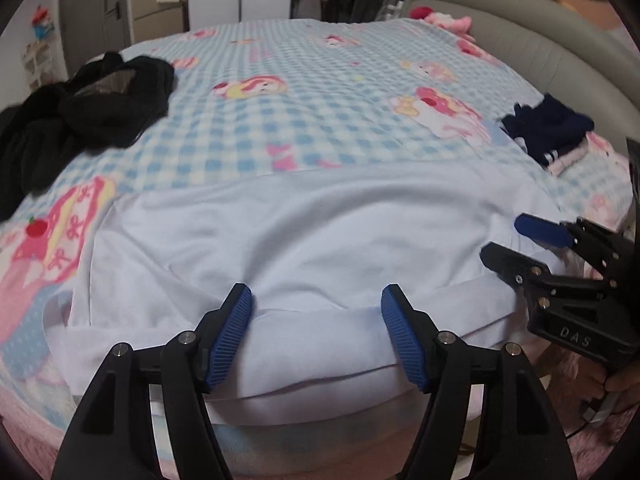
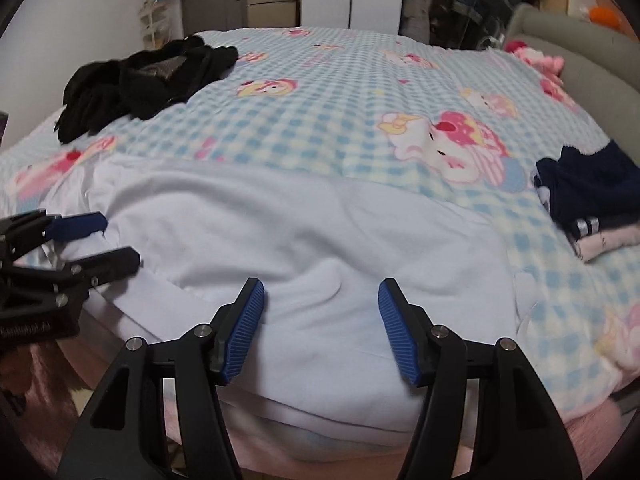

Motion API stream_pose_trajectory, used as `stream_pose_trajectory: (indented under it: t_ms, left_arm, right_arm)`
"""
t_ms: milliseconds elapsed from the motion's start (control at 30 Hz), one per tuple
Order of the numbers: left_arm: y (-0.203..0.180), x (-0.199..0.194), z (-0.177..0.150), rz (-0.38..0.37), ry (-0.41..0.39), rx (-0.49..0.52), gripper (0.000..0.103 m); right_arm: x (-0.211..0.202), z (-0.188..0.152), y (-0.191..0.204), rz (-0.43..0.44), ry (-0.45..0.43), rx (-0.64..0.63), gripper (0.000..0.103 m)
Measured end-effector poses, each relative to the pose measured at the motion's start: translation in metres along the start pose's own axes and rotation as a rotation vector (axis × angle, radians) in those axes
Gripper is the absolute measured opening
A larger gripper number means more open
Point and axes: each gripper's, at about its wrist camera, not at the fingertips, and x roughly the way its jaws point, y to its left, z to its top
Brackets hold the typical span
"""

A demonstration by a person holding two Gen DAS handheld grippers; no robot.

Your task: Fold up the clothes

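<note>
A white garment (image 1: 304, 232) lies spread across the near edge of the bed, with a folded band along its front; it also shows in the right wrist view (image 2: 304, 232). My left gripper (image 1: 316, 304) is open just above the garment's near hem, empty. My right gripper (image 2: 320, 296) is open above the same garment, further right, empty. Each gripper shows in the other's view: the right one (image 1: 504, 240) at the garment's right edge, the left one (image 2: 116, 240) at its left edge.
A black clothes pile (image 1: 88, 108) lies at the bed's far left. A folded stack with a navy item (image 1: 548, 128) on top sits at the right, near the grey headboard (image 1: 560, 52). The checked cartoon blanket (image 1: 320, 92) covers the bed. Pink plush toys (image 1: 444, 20) lie far back.
</note>
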Motion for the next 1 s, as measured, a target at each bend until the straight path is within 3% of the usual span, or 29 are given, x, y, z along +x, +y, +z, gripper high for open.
stream_pose_trajectory:
  t_ms: [400,533,633,700,800,867,900,967,1000]
  left_arm:
    - [0.046,-0.029,-0.014,-0.038,-0.016,-0.139,0.061]
    - [0.069,-0.045,-0.016,0.010,-0.064,-0.234,0.060]
    - [0.083,-0.060,-0.013,-0.008,-0.134,-0.304,0.062]
    - [0.085,-0.063,-0.011,-0.001,-0.151,-0.291,0.065]
    - [0.095,-0.049,-0.018,0.073,-0.075,-0.297,0.065]
    - [0.106,-0.041,-0.025,0.146,-0.029,-0.329,0.066]
    - [0.115,-0.040,-0.029,0.148,-0.023,-0.369,0.066]
    - [0.123,-0.053,-0.032,0.149,-0.085,-0.442,0.065]
    - [0.120,-0.060,-0.028,0.166,-0.117,-0.429,0.065]
  right_arm:
    - [-0.009,-0.014,-0.062,-0.063,0.036,0.170,0.065]
    - [-0.016,-0.018,-0.082,-0.106,0.028,0.245,0.066]
    - [-0.023,-0.021,-0.105,-0.101,0.003,0.340,0.065]
    - [-0.024,-0.022,-0.117,-0.113,0.006,0.375,0.066]
    - [-0.017,-0.027,-0.128,-0.140,0.050,0.385,0.066]
    - [-0.017,-0.029,-0.131,-0.140,0.059,0.391,0.066]
    - [-0.017,-0.028,-0.130,-0.157,0.060,0.379,0.068]
    - [-0.021,-0.026,-0.126,-0.220,0.055,0.341,0.069]
    - [-0.024,-0.024,-0.124,-0.267,0.048,0.316,0.069]
